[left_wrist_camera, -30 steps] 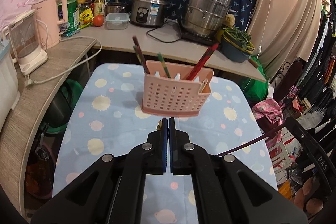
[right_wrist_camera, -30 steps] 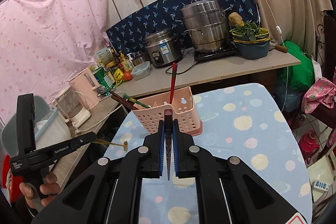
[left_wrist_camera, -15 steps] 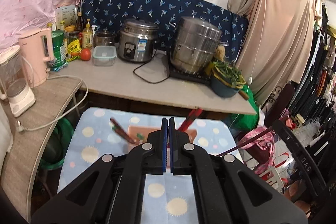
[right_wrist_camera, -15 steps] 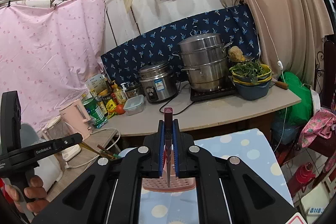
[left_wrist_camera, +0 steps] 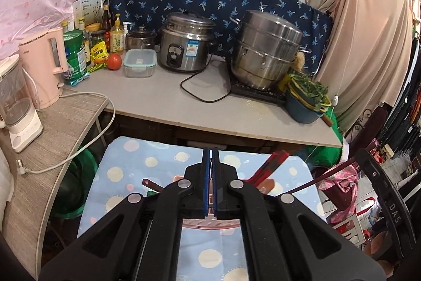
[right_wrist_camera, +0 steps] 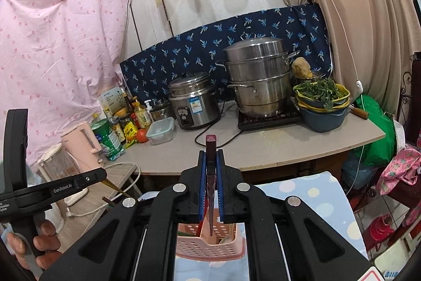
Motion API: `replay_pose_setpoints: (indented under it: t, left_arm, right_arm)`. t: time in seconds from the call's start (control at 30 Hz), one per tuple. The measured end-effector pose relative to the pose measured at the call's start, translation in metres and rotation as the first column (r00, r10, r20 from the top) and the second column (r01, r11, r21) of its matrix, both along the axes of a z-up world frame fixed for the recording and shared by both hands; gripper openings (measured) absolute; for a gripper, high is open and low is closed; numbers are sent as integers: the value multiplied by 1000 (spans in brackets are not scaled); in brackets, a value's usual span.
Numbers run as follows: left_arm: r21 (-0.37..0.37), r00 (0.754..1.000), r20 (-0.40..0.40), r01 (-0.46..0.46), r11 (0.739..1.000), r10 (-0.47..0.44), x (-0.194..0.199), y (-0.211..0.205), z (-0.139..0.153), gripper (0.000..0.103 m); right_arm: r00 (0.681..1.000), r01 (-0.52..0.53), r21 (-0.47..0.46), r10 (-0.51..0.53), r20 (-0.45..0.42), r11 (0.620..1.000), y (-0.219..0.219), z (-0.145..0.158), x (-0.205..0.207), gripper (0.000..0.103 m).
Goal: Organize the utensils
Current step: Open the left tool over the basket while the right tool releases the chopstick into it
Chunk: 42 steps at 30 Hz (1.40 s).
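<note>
A pink perforated basket (right_wrist_camera: 210,246) stands on the blue dotted tablecloth (right_wrist_camera: 315,202), just under both grippers. In the left wrist view only the basket's rim (left_wrist_camera: 210,221) shows below the fingers. Red chopsticks (left_wrist_camera: 271,165) and a dark one (left_wrist_camera: 150,183) lean out of it. My right gripper (right_wrist_camera: 211,153) is shut on a dark maroon chopstick (right_wrist_camera: 211,146), held upright with its lower tip over the basket. My left gripper (left_wrist_camera: 211,152) is shut. In the right wrist view the left gripper (right_wrist_camera: 102,174) holds a thin yellow chopstick (right_wrist_camera: 117,187) pointing toward the basket.
Behind the table runs a grey counter (left_wrist_camera: 163,102) with a rice cooker (left_wrist_camera: 186,44), a steel steamer pot (left_wrist_camera: 265,49), a bowl of greens (left_wrist_camera: 305,102), a pink kettle (left_wrist_camera: 44,70), bottles and a clear box. A hand (right_wrist_camera: 39,244) grips the left tool. Clothes hang at right.
Both grippers have risen and moved toward the counter. The basket slid from the middle of both views to the bottom, partly behind the fingers. Both grips are unchanged.
</note>
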<state>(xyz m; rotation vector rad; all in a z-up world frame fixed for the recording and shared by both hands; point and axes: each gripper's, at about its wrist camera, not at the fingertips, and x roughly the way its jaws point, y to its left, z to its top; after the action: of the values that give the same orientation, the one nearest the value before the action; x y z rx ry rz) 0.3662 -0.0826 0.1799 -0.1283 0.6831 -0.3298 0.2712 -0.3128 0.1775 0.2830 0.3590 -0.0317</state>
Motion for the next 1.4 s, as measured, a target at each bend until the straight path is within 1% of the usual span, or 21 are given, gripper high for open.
replay_pose_setpoints:
  t: [0.37, 0.53, 0.67, 0.77, 0.8, 0.83, 0.87, 0.9, 0.93, 1.1, 1.2, 1.27, 1.33, 1.4]
  left_arm:
    - [31, 996, -83, -10, 999, 12, 26, -2, -42, 1]
    - [32, 994, -105, -13, 999, 16, 32, -5, -53, 1]
    - [8, 992, -128, -17, 1000, 18, 36, -4, -60, 2]
    - [4, 993, -115, -36, 999, 36, 34, -3, -60, 2]
    - [4, 993, -113, -36, 999, 36, 34, -3, -60, 5]
    - [6, 993, -115, -38, 999, 39, 34, -3, -60, 13]
    - [8, 993, -114, -43, 999, 44, 33, -2, -60, 19]
    - [10, 993, -107, -52, 999, 52, 32, -2, -59, 31]
    - [14, 993, -95, -64, 998, 65, 31, 0, -57, 37]
    - [31, 995, -70, -73, 997, 75, 25, 0, -50, 37]
    - [56, 995, -51, -79, 995, 82, 18, -1, -46, 38]
    - [73, 995, -37, -87, 994, 90, 11, 0, -44, 42]
    - [91, 995, -19, -92, 992, 94, 2, 0, -42, 46]
    - [108, 995, -5, -96, 989, 97, -5, 1, -40, 47]
  right_arm:
    - [996, -12, 5, 12, -86, 1000, 3, -38, 28, 7]
    - [994, -18, 10, 19, -107, 1000, 2, -48, 32, 7]
    - [991, -21, 20, 24, -129, 1000, 1, -56, 36, 7]
    - [989, -20, 28, 24, -149, 999, 0, -61, 40, 9]
    - [989, -15, 29, 19, -150, 999, -1, -62, 40, 11]
    - [989, -9, 29, 13, -147, 1000, -2, -63, 39, 13]
    - [989, -6, 32, 10, -146, 999, -3, -63, 39, 13]
    - [989, -5, 38, 10, -145, 999, -5, -63, 38, 13]
    - [990, -5, 41, 10, -143, 999, -5, -62, 38, 13]
    - [991, -6, 40, 12, -135, 999, -7, -58, 33, 13]
    - [991, -12, 38, 17, -133, 999, -4, -56, 26, 14]
    - [991, -17, 28, 21, -134, 999, -1, -54, 21, 21]
    - [991, -21, 19, 23, -132, 1000, 2, -53, 14, 24]
    - [991, -24, 15, 26, -134, 1000, 5, -53, 6, 25]
